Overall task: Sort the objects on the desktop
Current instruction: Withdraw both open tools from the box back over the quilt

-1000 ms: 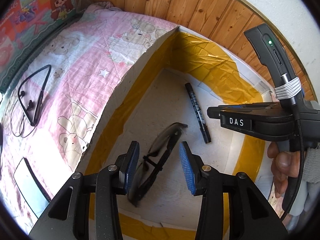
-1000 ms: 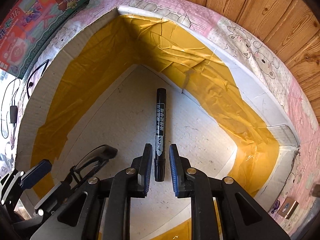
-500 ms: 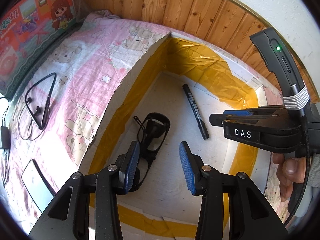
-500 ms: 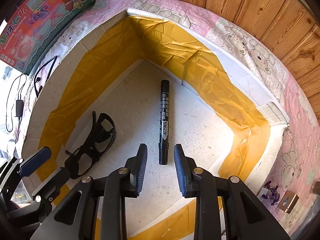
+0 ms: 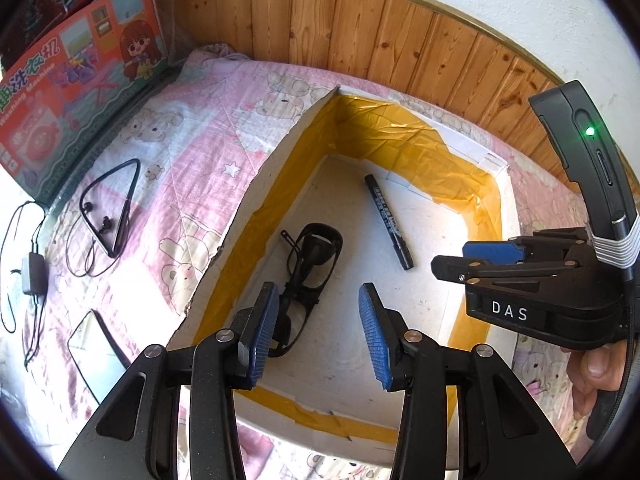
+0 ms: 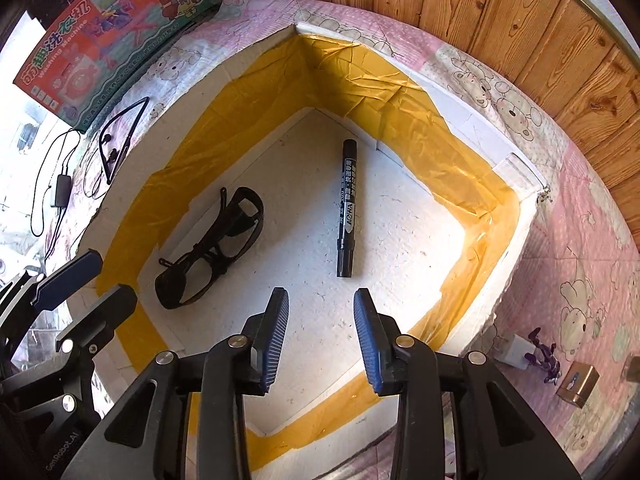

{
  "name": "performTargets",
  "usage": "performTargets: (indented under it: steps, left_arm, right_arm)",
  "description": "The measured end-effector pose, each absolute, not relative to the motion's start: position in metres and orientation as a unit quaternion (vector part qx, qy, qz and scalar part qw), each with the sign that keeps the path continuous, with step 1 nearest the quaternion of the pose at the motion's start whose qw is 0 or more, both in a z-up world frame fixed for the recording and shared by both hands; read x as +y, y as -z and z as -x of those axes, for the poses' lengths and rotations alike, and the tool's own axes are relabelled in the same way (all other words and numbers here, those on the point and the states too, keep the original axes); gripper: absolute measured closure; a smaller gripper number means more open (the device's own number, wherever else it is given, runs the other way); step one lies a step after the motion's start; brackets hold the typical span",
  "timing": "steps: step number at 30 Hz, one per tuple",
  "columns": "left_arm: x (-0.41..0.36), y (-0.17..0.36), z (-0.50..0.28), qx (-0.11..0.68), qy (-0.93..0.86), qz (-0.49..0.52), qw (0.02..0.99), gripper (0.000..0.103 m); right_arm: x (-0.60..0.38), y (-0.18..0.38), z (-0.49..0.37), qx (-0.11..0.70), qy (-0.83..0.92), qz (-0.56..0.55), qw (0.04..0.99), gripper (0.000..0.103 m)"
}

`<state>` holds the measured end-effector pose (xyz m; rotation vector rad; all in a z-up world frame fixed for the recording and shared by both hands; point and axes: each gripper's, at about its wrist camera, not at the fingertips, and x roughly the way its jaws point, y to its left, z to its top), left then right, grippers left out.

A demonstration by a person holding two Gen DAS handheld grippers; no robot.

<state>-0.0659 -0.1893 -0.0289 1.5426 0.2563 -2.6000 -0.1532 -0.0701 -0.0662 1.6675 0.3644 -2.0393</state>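
Note:
A white foam box (image 5: 256, 188) lined with yellow tape (image 6: 432, 152) holds black glasses (image 5: 308, 276) and a black marker (image 5: 388, 222). In the right wrist view the glasses (image 6: 216, 252) lie left of the marker (image 6: 347, 208). My left gripper (image 5: 316, 320) is open and empty above the box floor, just near of the glasses. My right gripper (image 6: 322, 320) is open and empty, above and near of the marker's cap end. It shows at the right in the left wrist view (image 5: 492, 256).
The box sits on a pink bear-print cloth (image 5: 176, 152). Left of it lie neckband earphones (image 5: 112, 216), a cabled adapter (image 5: 34, 272) and a small mirror-like slab (image 5: 96, 356). A toy carton (image 5: 76, 84) leans at back left. A white plug (image 6: 520, 350) and a small box (image 6: 578, 384) lie right.
Both grippers have risen and pulled back from the box. The glasses and the marker now lie free on the box floor. The right jaws have opened wider.

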Motion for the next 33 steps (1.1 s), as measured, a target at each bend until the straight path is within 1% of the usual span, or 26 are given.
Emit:
performTargets:
  steps: [9, 16, 22, 33]
  left_arm:
    - [-0.178, 0.019, 0.051, 0.063, 0.863, -0.499, 0.058, 0.059]
    - [-0.167, 0.010, 0.042, 0.049, 0.869, -0.489, 0.057, 0.059]
    - [-0.157, 0.005, 0.034, 0.034, 0.873, -0.483, 0.051, 0.059]
    - [-0.142, -0.006, 0.014, 0.025, 0.882, -0.469, 0.044, 0.059]
  right_arm:
    - [-0.056, 0.046, 0.127, 0.128, 0.755, -0.589, 0.261, 0.066]
    - [-0.045, 0.024, 0.095, 0.153, 0.776, -0.547, 0.273, 0.058]
    - [-0.034, 0.014, 0.072, 0.155, 0.785, -0.526, 0.286, 0.058]
    - [-0.006, -0.004, 0.025, 0.125, 0.811, -0.480, 0.310, 0.056]
